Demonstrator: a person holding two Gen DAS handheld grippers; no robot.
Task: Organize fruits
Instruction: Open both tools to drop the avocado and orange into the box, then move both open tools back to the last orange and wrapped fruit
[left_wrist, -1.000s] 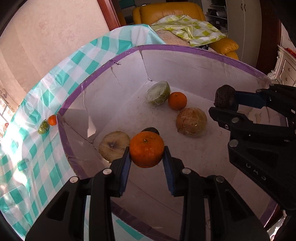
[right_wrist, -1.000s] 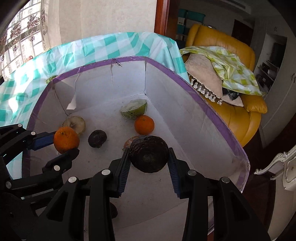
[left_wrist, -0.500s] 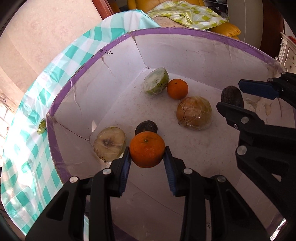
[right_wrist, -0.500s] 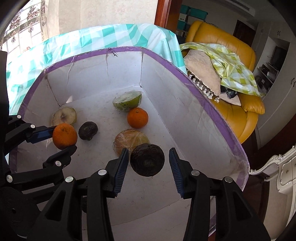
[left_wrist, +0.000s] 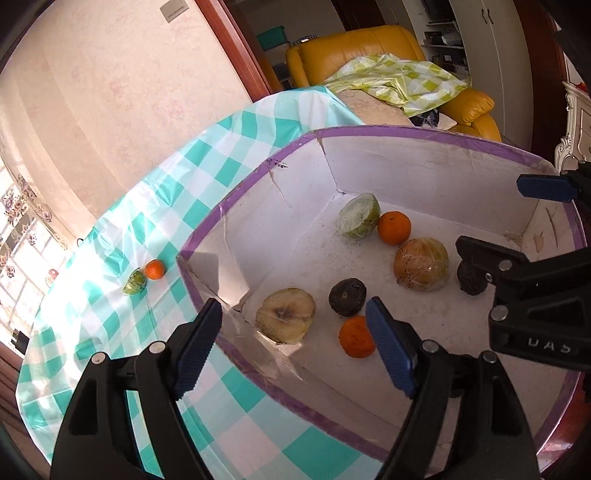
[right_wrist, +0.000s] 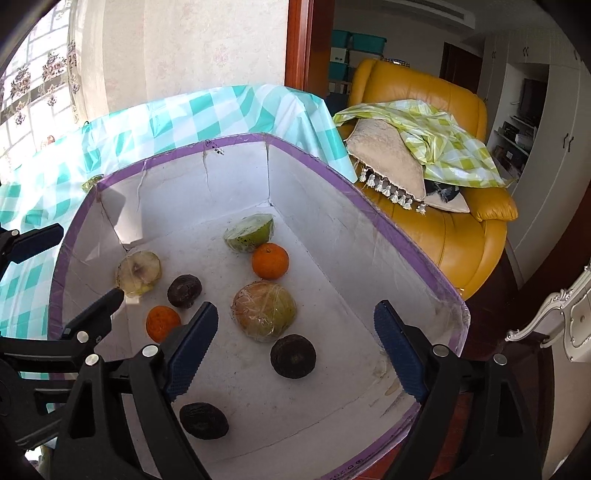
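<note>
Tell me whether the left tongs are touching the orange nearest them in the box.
Apart. In the right wrist view the left tongs stand wide open, and bare white box floor shows between their lower finger and the orange.

The box (right_wrist: 369, 221) is white inside with a purple-taped rim, and it sits on a teal-and-white checked tablecloth (left_wrist: 155, 206). Inside lie two orange tangerines (right_wrist: 270, 261), three dark brown fruits (right_wrist: 293, 356) and a pale green half (right_wrist: 249, 232). The armchair (right_wrist: 443, 229) is mustard yellow under a lime-checked cloth (right_wrist: 443, 144).
</note>
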